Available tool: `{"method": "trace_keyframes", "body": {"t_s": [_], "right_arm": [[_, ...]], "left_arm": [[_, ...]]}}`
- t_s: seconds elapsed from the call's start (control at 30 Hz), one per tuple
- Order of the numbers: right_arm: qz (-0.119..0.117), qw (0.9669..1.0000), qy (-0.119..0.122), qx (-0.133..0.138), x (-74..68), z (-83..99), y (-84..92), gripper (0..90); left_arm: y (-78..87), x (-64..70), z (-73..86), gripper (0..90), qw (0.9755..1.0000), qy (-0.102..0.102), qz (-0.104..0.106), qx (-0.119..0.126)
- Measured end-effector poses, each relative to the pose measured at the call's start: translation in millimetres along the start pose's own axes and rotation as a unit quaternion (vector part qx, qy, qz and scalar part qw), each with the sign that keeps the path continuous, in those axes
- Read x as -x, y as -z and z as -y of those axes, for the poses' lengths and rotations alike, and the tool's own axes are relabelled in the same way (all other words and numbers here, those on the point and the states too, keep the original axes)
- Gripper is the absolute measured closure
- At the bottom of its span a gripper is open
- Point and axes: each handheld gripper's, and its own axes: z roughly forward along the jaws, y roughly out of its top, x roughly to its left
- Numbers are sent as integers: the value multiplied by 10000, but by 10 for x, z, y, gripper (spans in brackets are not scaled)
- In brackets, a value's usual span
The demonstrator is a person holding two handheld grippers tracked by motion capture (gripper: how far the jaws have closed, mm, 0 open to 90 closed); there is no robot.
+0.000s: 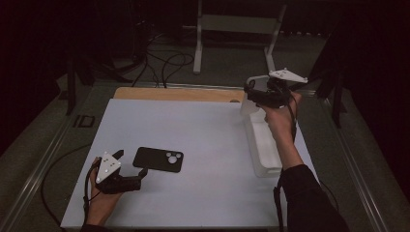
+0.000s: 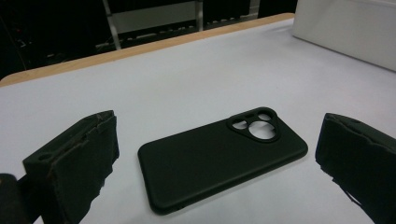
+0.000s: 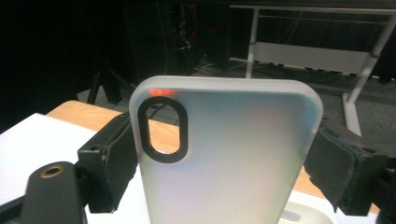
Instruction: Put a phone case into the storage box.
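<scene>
While held upright: right gripper [image 3: 224,163] pinches frosted translucent phone case [image 3: 233,154] by its edges; lift steadily.
Left gripper [image 2: 215,158]: jaws spread, flanking black matte phone case [image 2: 219,154].

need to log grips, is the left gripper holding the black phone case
No, the black phone case lies flat on the table between the open left gripper jaws, untouched.
</scene>
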Motion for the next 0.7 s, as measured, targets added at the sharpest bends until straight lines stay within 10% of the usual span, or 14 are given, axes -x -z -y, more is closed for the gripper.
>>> {"method": "trace_keyframes", "body": {"t_s": [0.7], "right_arm": [[799,9946,-496,-432,461,202,-300,166]], "left_arm": [[7,-10,8,2,10000,17,-21,12]]}}
